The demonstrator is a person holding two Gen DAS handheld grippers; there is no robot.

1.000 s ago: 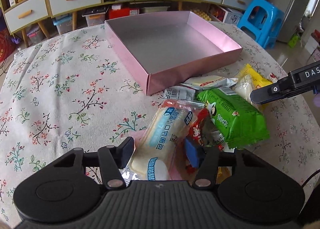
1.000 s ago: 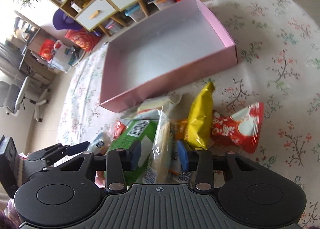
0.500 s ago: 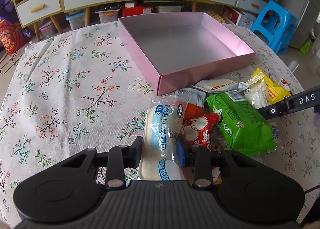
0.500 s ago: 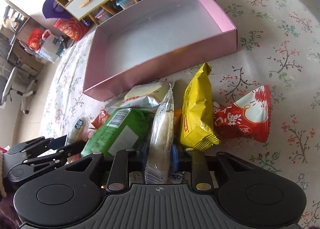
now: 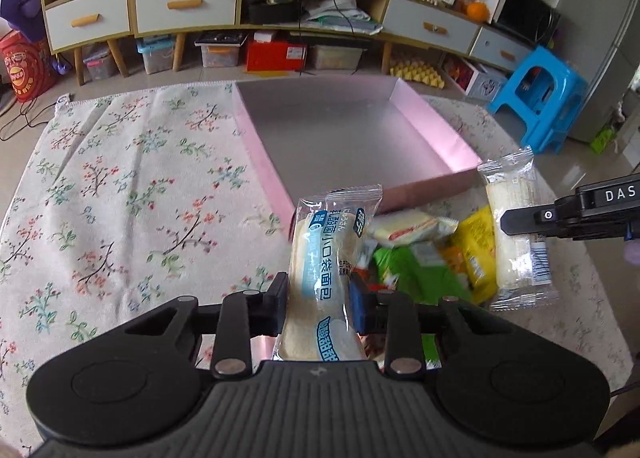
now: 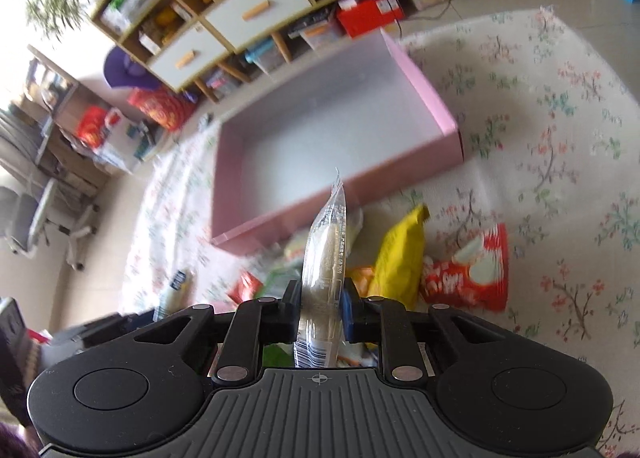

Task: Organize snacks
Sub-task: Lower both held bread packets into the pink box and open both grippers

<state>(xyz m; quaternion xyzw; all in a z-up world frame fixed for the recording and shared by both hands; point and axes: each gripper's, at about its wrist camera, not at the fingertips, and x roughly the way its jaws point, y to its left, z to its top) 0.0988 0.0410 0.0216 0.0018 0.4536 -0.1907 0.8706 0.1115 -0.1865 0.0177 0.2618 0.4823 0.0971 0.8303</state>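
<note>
While the floral tablecloth (image 5: 120,194) fills the left of the frame, a blue-printed bread packet (image 5: 326,278) is gripped between the clenched fingers of the left gripper (image 5: 318,304) at lower centre. The pink box (image 5: 280,194) is seen behind it, upper centre. A green bag (image 5: 416,274) and yellow bag (image 5: 476,250) lie heaped right of centre. Further right, a clear-wrapped bread packet (image 5: 516,218) is clamped by the right gripper (image 6: 320,308).
</note>
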